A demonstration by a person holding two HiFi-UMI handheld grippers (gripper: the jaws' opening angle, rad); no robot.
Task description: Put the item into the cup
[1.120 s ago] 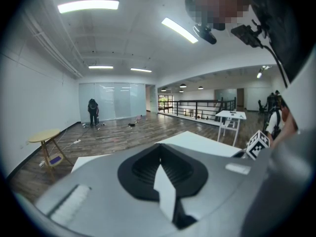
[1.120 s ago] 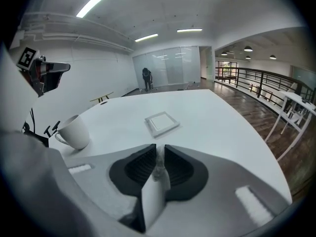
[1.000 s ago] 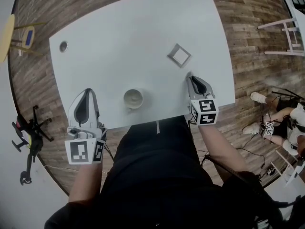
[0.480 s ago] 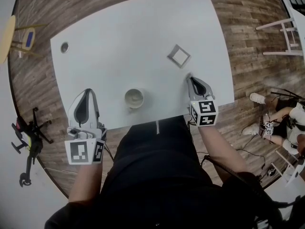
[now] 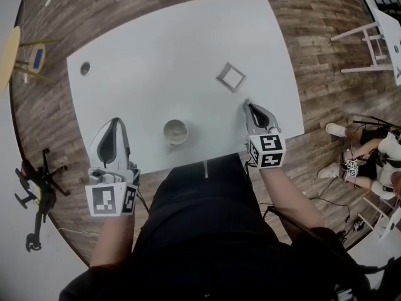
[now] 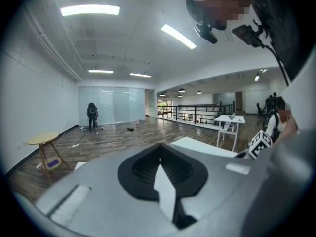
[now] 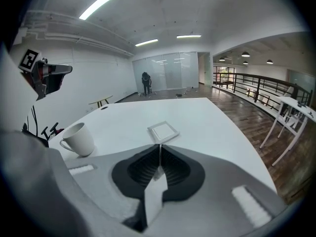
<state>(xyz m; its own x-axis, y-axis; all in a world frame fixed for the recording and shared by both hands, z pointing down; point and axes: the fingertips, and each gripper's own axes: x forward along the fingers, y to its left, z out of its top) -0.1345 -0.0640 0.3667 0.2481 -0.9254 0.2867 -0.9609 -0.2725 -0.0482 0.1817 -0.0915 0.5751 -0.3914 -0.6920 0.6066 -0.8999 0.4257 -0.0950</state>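
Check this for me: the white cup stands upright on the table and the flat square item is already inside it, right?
No. The white cup does stand upright on the table, but the flat square item lies on the table apart from it, not inside. The right gripper view shows this.

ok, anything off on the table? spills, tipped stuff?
Nothing spilled or tipped. The cup stands upright on the table, and the item lies flat, apart from it. One oddity: the right gripper has just been closing its jaws with nothing between them, short of the item.
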